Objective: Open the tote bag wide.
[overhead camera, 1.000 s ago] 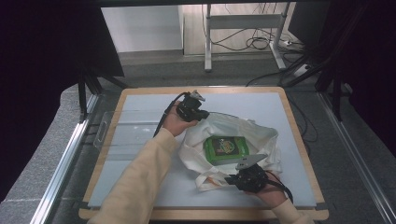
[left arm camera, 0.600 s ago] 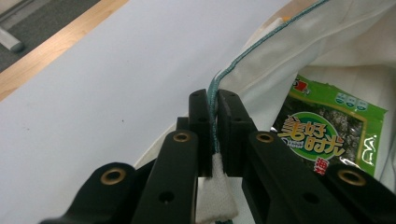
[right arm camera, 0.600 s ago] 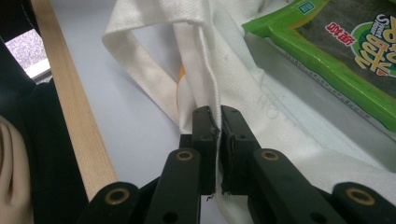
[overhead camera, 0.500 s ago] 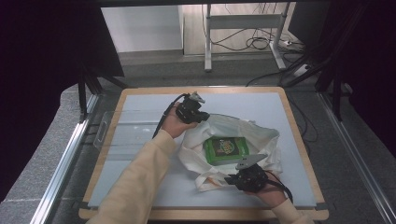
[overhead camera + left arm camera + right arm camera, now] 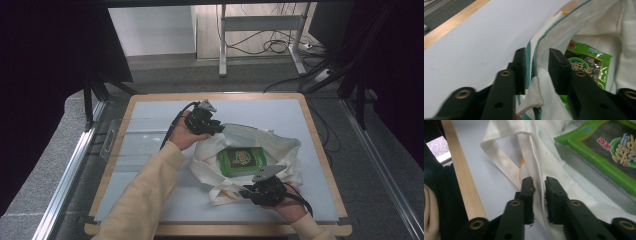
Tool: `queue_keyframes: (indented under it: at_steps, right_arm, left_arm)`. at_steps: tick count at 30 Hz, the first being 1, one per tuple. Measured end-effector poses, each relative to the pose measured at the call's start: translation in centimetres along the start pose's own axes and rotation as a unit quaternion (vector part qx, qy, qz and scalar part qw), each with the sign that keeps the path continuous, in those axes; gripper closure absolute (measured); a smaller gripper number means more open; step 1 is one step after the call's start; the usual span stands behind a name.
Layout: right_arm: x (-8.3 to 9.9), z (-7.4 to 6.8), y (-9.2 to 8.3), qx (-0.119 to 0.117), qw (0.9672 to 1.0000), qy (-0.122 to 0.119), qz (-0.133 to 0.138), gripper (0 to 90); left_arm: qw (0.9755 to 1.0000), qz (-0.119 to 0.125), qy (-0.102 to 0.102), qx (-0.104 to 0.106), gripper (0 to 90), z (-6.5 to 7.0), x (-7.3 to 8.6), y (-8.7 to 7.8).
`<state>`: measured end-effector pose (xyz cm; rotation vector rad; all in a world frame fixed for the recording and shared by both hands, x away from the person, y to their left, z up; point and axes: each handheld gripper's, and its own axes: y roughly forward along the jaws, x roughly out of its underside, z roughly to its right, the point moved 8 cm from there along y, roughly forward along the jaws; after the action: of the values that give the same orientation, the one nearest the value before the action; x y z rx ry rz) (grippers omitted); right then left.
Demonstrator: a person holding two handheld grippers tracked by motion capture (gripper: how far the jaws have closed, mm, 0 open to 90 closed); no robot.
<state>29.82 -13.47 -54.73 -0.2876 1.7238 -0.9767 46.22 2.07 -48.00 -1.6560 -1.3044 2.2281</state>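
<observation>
White desk [image 5: 150, 200] w/ wood rim: cloth bag [image 5: 280, 150] sits toward its right-near corner w/ green snack pack [image 5: 242, 160] inside, left gripper [image 5: 537, 72] & right gripper [image 5: 539, 195] jaws just opening, apart around the rim hem w/o pinching it, so mouth prob. sags shut over pack.

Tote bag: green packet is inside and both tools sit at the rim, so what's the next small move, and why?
Probably draw both tools back off the rim. The green packet already lies inside the tote bag. The left tool and right tool have just been opening, and the bag's edge now stands loose in each gap, so backing away should clear it without dragging the cloth.
</observation>
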Motion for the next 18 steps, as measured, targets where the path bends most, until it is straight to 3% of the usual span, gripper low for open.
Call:
queue_keyframes:
  at_steps: [4, 10, 18]
  right_arm:
    - [-0.8, 0.0, -0.5, 0.006, 0.9997, 0.000, 0.024, 61.0]
    - [-1.8, 0.5, -1.5, 0.024, 0.9982, 0.018, 0.053, 49.2]
    - [-2.9, 1.4, -3.2, 0.037, 0.9944, 0.040, 0.091, 45.1]
  left_arm:
    - [0.9999, 0.013, 0.010, 0.001, 54.3, 0.8, -0.3, -1.1]
    - [0.9994, 0.024, 0.023, 0.007, 44.0, 2.2, -0.6, -2.9]
    - [0.9987, 0.038, 0.026, 0.020, 38.8, 4.1, 0.3, -4.6]
